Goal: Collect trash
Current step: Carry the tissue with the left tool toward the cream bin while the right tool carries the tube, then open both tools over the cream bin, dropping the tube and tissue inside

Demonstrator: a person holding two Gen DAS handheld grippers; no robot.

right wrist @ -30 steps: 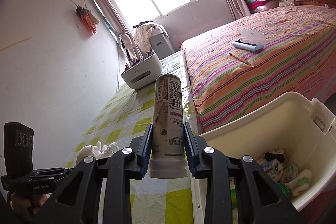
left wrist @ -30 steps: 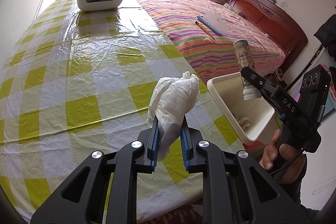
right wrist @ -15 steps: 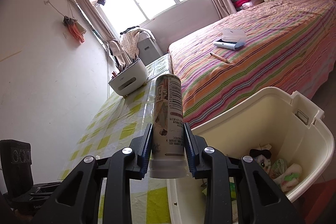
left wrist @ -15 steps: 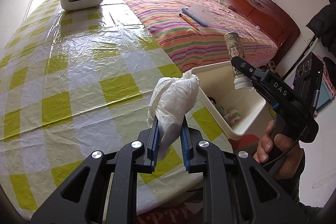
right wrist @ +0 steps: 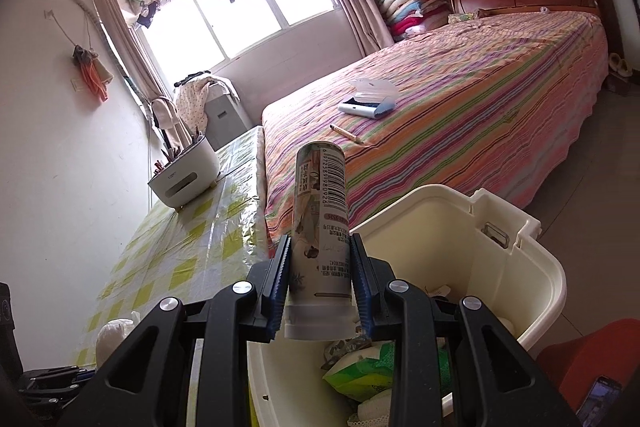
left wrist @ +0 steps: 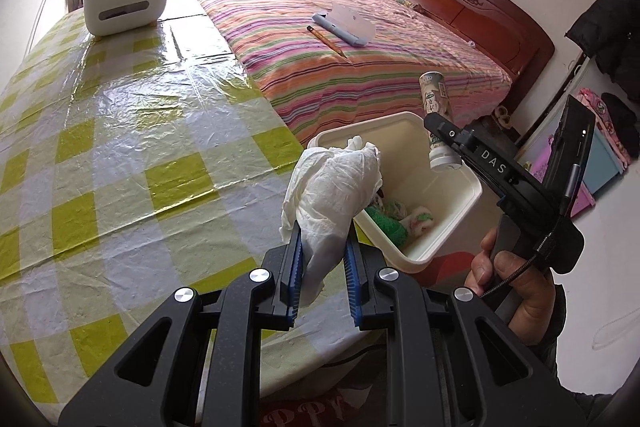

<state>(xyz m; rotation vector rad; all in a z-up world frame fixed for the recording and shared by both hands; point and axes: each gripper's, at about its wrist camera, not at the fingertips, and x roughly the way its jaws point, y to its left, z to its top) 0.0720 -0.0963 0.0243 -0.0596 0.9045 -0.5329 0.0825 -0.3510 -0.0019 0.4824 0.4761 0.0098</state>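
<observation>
Both tools are matte black plastic. The left gripper (left wrist: 322, 269) has ribbed blue pads (left wrist: 295, 269) and four round silver screws (left wrist: 261, 274) across its angular, cut-out arms. The right gripper (left wrist: 438, 129) carries white letters "DAS" on its side, and a black cable trails past the hand (left wrist: 510, 281) on its handle. A dark sleeve (left wrist: 558, 315) covers the wrist.

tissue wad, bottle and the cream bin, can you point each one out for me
tissue wad (left wrist: 334, 187): left wrist view, on its crumpled bulge above the pads.
bottle (right wrist: 320, 211): right wrist view, on the label beside the barcode.
cream bin (right wrist: 532, 267): right wrist view, on its far rim.
</observation>
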